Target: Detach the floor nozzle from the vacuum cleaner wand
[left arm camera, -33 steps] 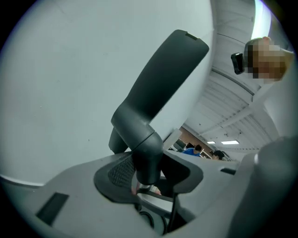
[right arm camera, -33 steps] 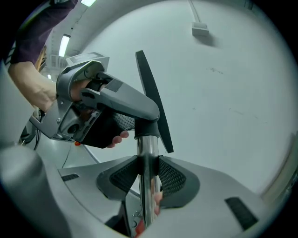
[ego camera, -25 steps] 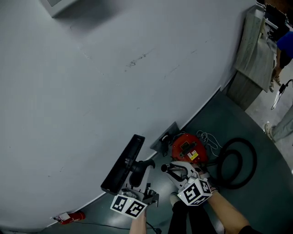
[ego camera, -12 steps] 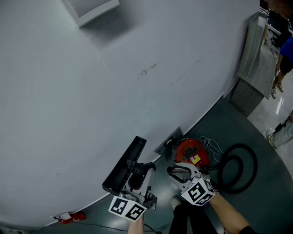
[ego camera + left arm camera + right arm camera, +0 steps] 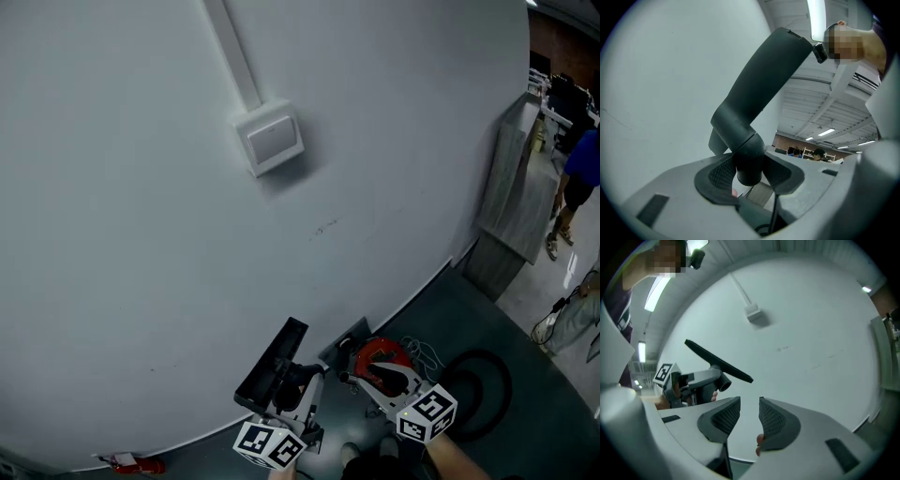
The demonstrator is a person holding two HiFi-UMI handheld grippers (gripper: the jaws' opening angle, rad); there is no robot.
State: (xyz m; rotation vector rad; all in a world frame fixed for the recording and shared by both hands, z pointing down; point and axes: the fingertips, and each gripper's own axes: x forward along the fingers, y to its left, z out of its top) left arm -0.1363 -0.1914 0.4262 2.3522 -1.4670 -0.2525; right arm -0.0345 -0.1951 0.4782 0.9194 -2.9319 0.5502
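Left gripper (image 5: 750,171) clamped; empty right gripper (image 5: 749,416) just narrowed.

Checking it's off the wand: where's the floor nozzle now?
Head view, lower centre, before the wall: floor nozzle, neck clamped in the left claw.

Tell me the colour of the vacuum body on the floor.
The vacuum body is red, clearest in the head view.

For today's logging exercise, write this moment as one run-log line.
left gripper: shut on floor nozzle neck | right gripper: jaws just closed further, nothing between | nozzle socket: empty
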